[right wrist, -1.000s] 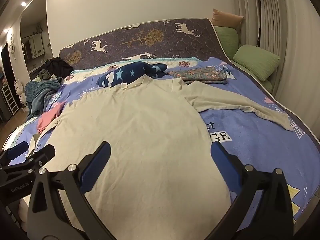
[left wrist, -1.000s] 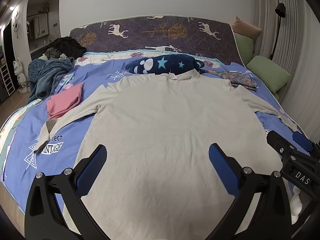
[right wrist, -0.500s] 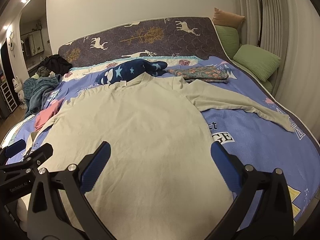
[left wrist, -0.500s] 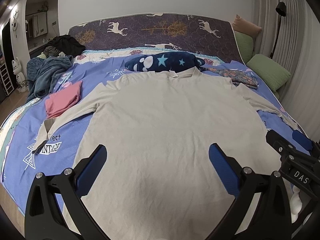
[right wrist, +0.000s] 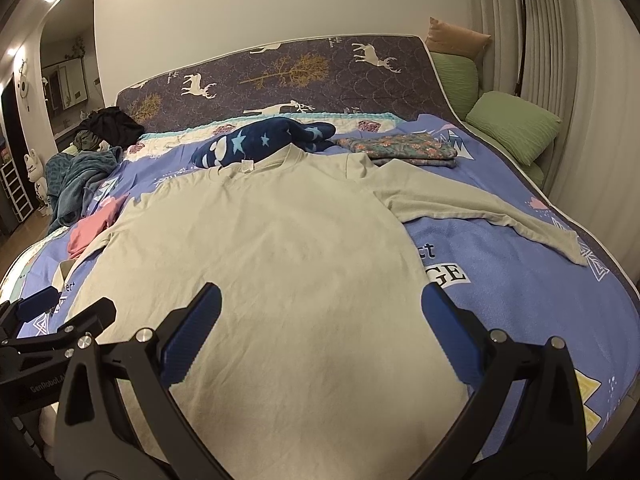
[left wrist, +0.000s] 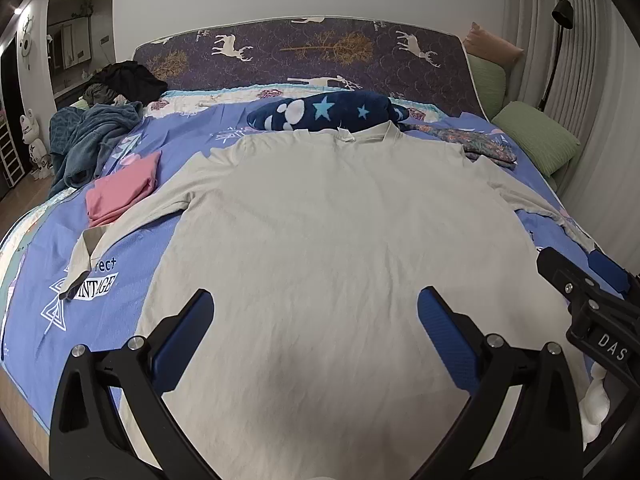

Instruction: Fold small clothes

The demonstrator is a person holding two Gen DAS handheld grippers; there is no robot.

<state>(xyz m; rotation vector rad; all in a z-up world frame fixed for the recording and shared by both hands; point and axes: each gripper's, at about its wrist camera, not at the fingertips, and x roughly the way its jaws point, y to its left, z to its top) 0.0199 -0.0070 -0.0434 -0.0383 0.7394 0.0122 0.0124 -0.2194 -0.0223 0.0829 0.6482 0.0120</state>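
While both views had drifted only slightly over the last second, with the headboard [left wrist: 320, 48] sitting a little lower in frame, I found nothing on the bed disturbed; folding had not begun. The shirt [left wrist: 340, 232] lay flat across the centre of both frames, collar toward the top, its sleeves spread to the left and right edges over the blue blanket [right wrist: 520, 300]. I held the left gripper [left wrist: 316, 320] and the right gripper [right wrist: 320, 316] low in frame above the hem, jaws spread wide and empty. The shirt was a beige, soft, faintly creased knit. A folded pink garment [left wrist: 120, 188] lay at mid-left, a star-printed pillow [left wrist: 320, 110] above the collar.
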